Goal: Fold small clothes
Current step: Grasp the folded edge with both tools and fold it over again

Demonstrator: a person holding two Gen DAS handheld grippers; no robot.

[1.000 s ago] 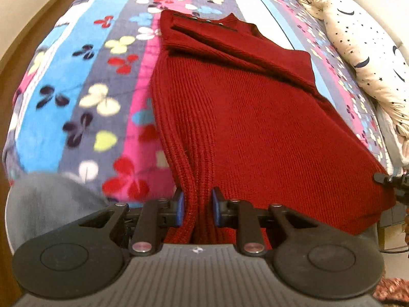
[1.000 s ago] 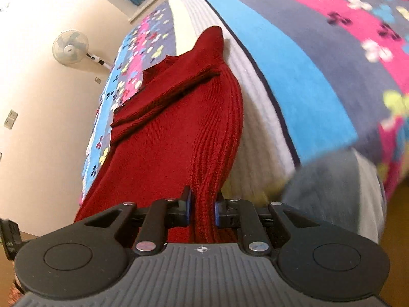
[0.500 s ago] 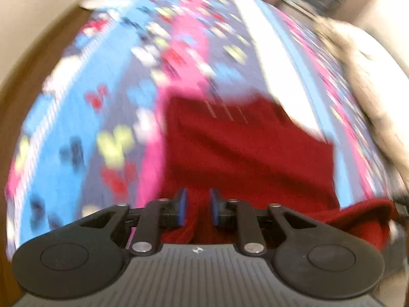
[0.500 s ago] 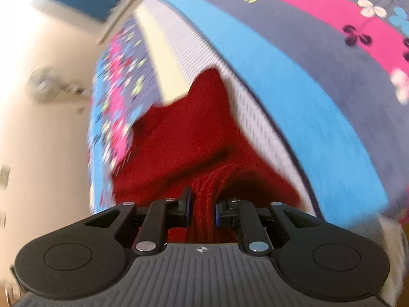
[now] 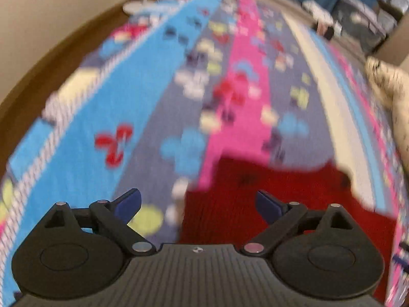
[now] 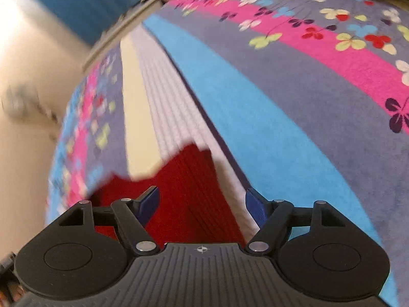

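A dark red knit sweater (image 5: 268, 204) lies on the striped flowered bedspread (image 5: 158, 107), folded over on itself, low in the left wrist view. My left gripper (image 5: 198, 203) is open and empty just above the sweater's near left edge. In the right wrist view the sweater (image 6: 189, 192) shows between the fingers, its ribbed edge beside a white stripe of the bedspread (image 6: 268, 97). My right gripper (image 6: 202, 203) is open and empty above it. Both views are blurred.
A cream pillow with dark specks (image 5: 388, 97) lies at the bed's right side. A wooden floor and wall (image 5: 51, 38) run along the left of the bed. Blue curtains (image 6: 76, 2) and a fan (image 6: 18, 99) stand by the wall.
Both grippers carried the sweater's lower edge forward over the rest of it, then opened and let go. The sweater now lies folded, shorter than before.
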